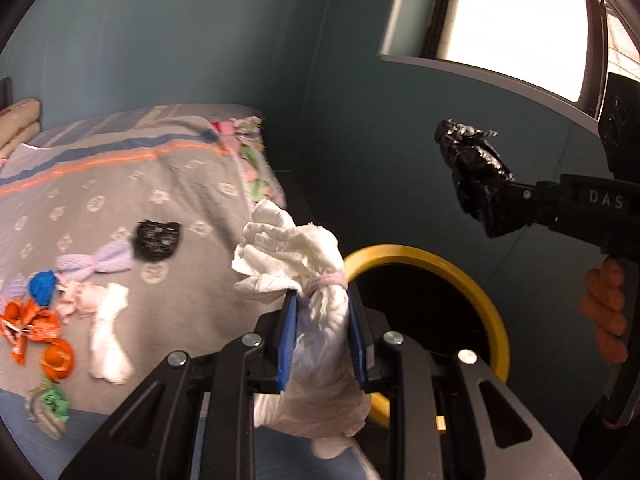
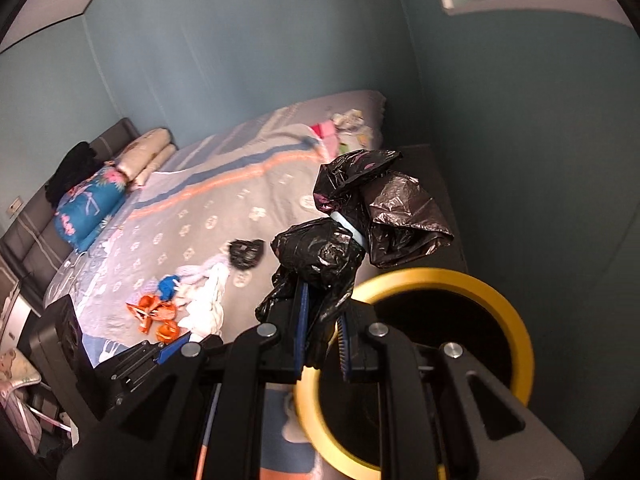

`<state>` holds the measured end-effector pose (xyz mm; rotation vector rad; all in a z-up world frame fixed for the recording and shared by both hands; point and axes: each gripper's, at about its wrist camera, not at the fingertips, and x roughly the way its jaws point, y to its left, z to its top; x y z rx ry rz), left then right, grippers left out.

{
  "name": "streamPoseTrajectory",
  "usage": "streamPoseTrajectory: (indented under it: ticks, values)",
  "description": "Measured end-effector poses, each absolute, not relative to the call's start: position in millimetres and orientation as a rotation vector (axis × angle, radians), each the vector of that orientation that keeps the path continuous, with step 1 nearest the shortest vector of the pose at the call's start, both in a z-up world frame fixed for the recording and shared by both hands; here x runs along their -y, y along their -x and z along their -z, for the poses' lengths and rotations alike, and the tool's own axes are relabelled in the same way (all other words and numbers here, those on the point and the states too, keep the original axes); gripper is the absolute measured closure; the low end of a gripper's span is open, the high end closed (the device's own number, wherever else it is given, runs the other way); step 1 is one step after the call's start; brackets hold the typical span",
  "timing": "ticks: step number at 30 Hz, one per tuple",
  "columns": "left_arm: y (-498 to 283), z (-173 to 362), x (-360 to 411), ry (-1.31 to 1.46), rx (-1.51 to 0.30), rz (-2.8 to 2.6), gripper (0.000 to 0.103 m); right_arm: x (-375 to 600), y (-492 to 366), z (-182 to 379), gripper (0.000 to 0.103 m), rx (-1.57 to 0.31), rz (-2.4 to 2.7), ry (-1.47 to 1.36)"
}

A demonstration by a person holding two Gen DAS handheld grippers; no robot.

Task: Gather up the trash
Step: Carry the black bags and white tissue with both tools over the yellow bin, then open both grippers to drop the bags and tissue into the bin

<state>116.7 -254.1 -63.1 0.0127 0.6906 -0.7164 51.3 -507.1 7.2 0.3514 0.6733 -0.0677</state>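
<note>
Crumpled white tissue wad [image 1: 316, 312] pinched in left gripper [image 1: 324, 340], crinkly black plastic bag [image 2: 340, 240] in right gripper [image 2: 322, 336].

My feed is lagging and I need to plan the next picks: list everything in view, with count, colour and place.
white wad: 1, white, in left gripper's jaws
black bag: 1, black, in right gripper's jaws
bin: 1, black with yellow rim, beside the bed, below both grippers
bed: 1, grey patterned cover
trash pile: several pieces, orange, blue, lilac, pink, white, green, black, on the bed's near part
scraps: a few, pink, green, white, at the bed's far corner
pillows: cream ones and a blue one, at the headboard
window: 1, bright, upper right
left gripper: 1, black with blue pads
right gripper: 1, black with blue pads
hand: 1, on right gripper's handle
</note>
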Motion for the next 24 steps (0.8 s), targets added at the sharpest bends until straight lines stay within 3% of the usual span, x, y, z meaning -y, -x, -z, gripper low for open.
streamPoseTrajectory:
  ticks: [19,22,24]
  values:
    - [-93.2,96.4,328.7,-0.075,-0.781,0.812,0.077,545.3,-42.4,36.7,0.089,-0.758,0.132,-0.447]
    - [-94.5,97.0,331.1,-0.069,-0.792,0.818,0.071,546.6,-43.2,37.9,0.089,-0.765,0.145,-0.452]
    - [-95.0,98.1,332.2,-0.068,-0.797,0.818,0.059,546.2,-44.0,37.5,0.086,-0.763,0.166,-0.448]
